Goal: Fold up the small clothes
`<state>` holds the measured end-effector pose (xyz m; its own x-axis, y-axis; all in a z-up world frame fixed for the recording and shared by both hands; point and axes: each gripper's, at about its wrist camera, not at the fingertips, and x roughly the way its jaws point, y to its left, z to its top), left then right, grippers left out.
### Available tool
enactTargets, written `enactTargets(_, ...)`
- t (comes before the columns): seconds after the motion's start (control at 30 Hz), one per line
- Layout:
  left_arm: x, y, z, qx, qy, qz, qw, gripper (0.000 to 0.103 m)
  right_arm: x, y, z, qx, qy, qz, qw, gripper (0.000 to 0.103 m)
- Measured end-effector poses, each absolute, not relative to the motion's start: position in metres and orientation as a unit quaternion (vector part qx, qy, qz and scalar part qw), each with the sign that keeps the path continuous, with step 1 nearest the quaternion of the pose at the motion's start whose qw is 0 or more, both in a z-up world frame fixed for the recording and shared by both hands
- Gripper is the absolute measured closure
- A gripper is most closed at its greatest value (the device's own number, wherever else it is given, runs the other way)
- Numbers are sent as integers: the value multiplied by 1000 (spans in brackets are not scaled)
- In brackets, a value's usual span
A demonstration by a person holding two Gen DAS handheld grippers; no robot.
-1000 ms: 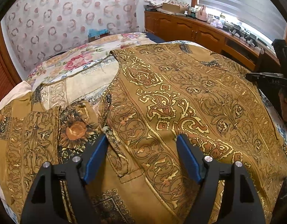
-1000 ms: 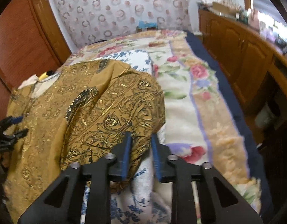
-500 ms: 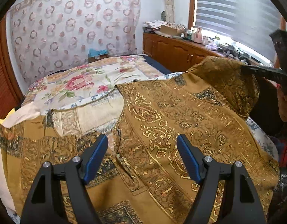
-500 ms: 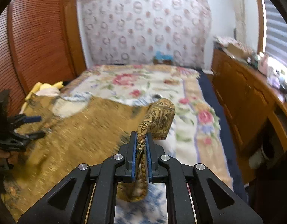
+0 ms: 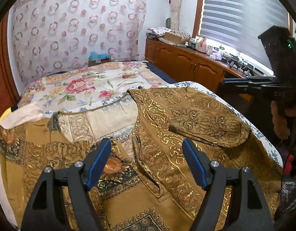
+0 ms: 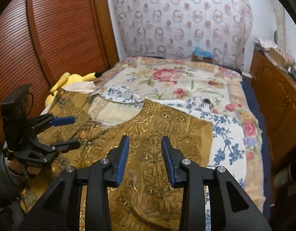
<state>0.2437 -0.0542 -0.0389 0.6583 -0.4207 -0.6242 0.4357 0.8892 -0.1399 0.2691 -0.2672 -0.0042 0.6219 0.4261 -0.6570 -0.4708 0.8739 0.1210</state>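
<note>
1. Shirt point(image 5: 167, 154), mustard with gold paisley print, is lying spread over the bed point(image 5: 80, 84), on top of a blue-and-white floral cloth point(image 6: 225, 134) and a flowered quilt point(image 6: 176, 77).
2. Its sleeve point(image 5: 209, 123) is lying folded inward across the shirt's body, with the cuff end pointing toward the neckline.
3. I am holding my left tongs point(image 5: 146, 163) above the shirt's front placket, spread wide, with nothing between the blue pads point(image 5: 98, 161).
4. My right tongs point(image 6: 145, 157) are opening at this moment and are hanging over the folded sleeve; no cloth is caught between their pads, and they are not touching the fabric.
5. In the right wrist view, my left tongs point(image 6: 66, 132) are showing at the left edge, gaping and clear of the shirt, gripped by my left hand point(image 6: 22, 167).
6. A yellow plush toy point(image 6: 71, 80) is lying at the far left side of the bed, beside the wooden slatted door point(image 6: 51, 28).
7. A wooden cabinet point(image 5: 186, 63) is running along the right side of the bed under the window blinds point(image 5: 240, 15), its top cluttered with small items too tiny to name.
</note>
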Motion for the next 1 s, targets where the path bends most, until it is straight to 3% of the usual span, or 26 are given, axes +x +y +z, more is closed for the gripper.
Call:
enactTargets(0.27,245,-60,-55,30,363,-217,906,26,277,-295,-46,-46,410,172,895,67)
enactTargets(0.5,246,-64,-64,31,379,-226,897,26,288,-309,-74,-64,430,133,891,52)
enactTargets(1.0,251,-62,-76,23,404,-222,887,26,344,-302,-88,-80,437,147,884,48)
